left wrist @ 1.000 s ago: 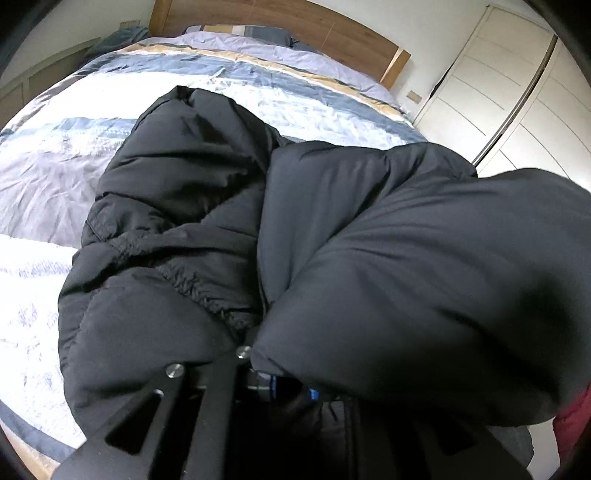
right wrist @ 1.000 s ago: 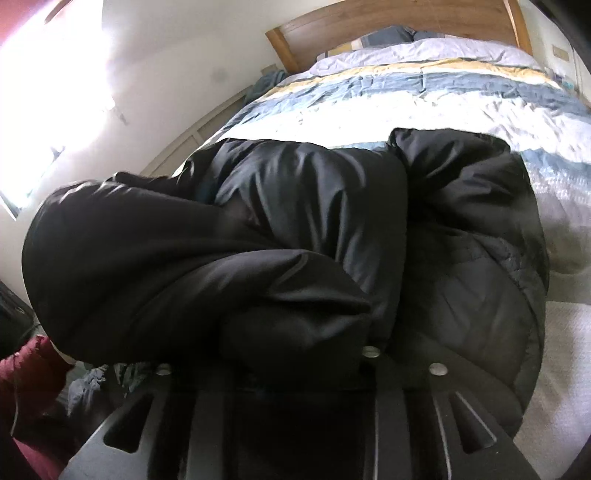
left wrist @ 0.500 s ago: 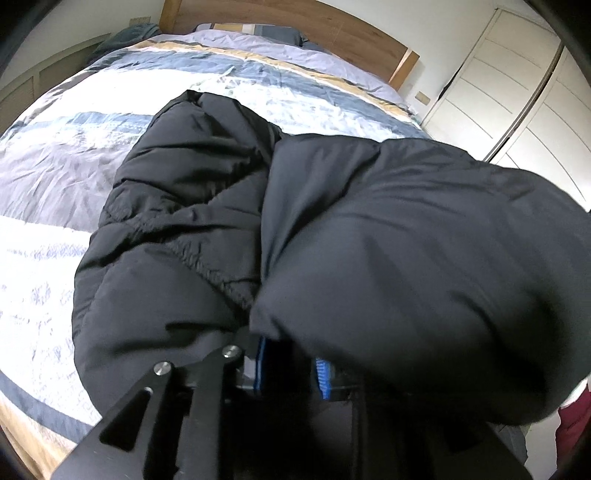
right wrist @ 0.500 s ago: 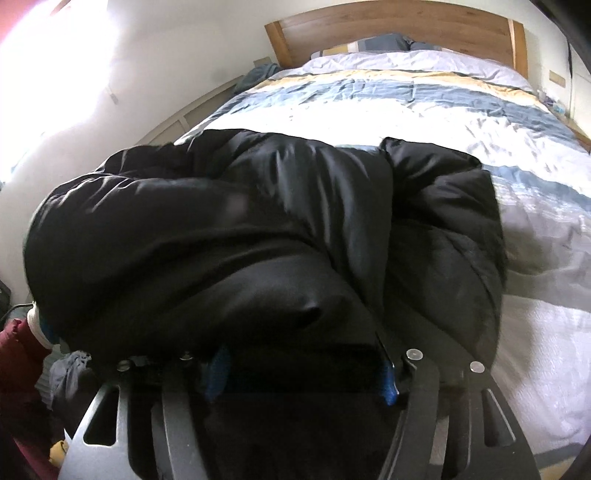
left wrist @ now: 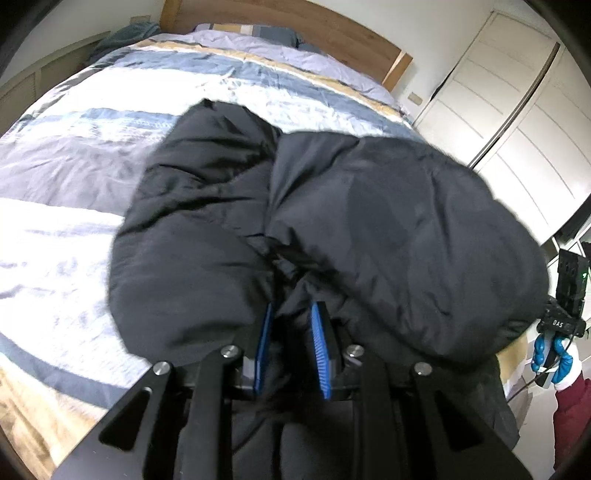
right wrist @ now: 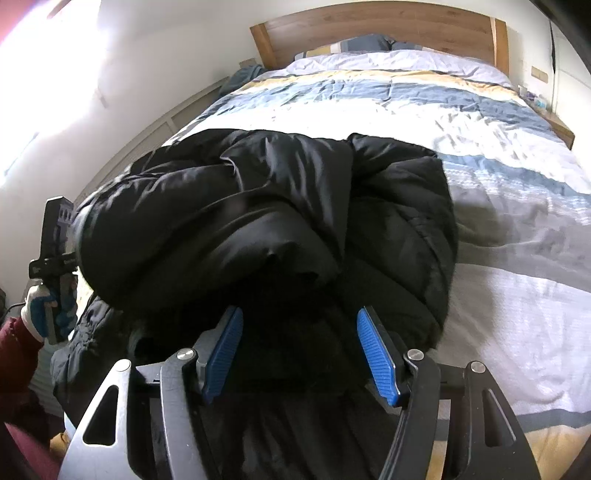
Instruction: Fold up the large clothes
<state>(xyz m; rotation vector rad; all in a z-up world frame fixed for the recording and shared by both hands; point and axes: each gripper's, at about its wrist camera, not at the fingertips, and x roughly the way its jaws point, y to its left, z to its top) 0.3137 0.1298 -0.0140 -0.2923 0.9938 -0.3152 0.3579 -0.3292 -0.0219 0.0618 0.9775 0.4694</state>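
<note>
A black puffer jacket lies bunched and folded over itself at the foot of the bed; it also shows in the right wrist view. My left gripper sits at the jacket's near edge with its blue pads a little apart and black fabric lying between them. My right gripper is open wide at the jacket's near edge, its blue pads clear of the fabric that lies between them. Each view shows the other hand-held gripper at its side, the right one and the left one.
The bed has a striped blue, white and yellow duvet, with a wooden headboard and pillows at the far end. White wardrobe doors stand to the right of the bed. A low cabinet runs along the left wall.
Both grippers have opened and drawn back from the jacket's fold. The lifted part of the jacket has dropped onto the rest of it on the bed.
</note>
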